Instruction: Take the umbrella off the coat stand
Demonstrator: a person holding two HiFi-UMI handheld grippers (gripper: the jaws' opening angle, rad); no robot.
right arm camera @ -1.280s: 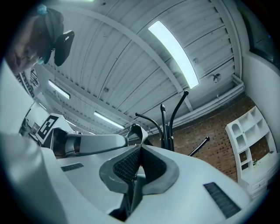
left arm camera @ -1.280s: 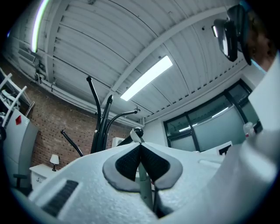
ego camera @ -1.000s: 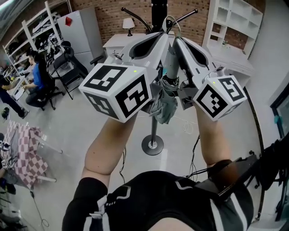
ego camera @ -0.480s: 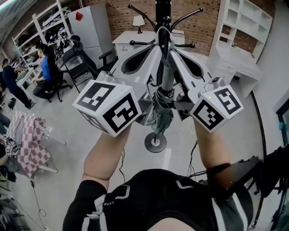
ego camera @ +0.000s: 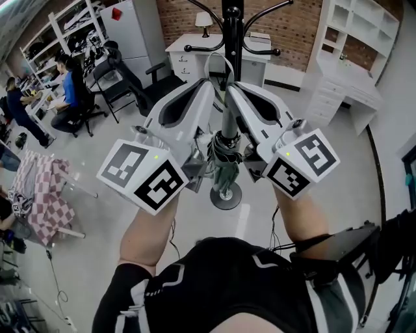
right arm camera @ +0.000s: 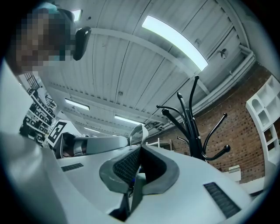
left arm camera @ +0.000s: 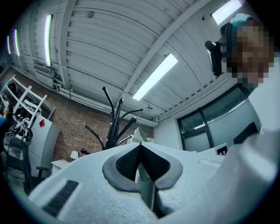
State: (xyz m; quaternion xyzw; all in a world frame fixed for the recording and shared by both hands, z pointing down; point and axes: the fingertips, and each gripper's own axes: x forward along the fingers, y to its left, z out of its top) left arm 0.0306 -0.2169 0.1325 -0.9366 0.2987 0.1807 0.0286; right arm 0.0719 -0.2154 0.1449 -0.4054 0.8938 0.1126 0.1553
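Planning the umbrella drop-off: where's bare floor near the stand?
Bare floor lies right of the stand base, up to the white desk. There is also a strip left of the base, short of the checked cloth. It is crowded at the far left, with chairs and seated people.

Folded umbrella (ego camera: 225,164) held upright just in front of the black coat stand (ego camera: 232,19)

The umbrella is grey-green, its cloth bunched loosely at the bottom and its pale shaft rising to a whitish strap loop (ego camera: 218,65) on top. The left gripper (ego camera: 210,82) and right gripper (ego camera: 232,84) both clamp the shaft from either side. The stand's thin pole carries curved, ball-tipped hooks, and its round base (ego camera: 225,196) sits on the floor directly below the umbrella.
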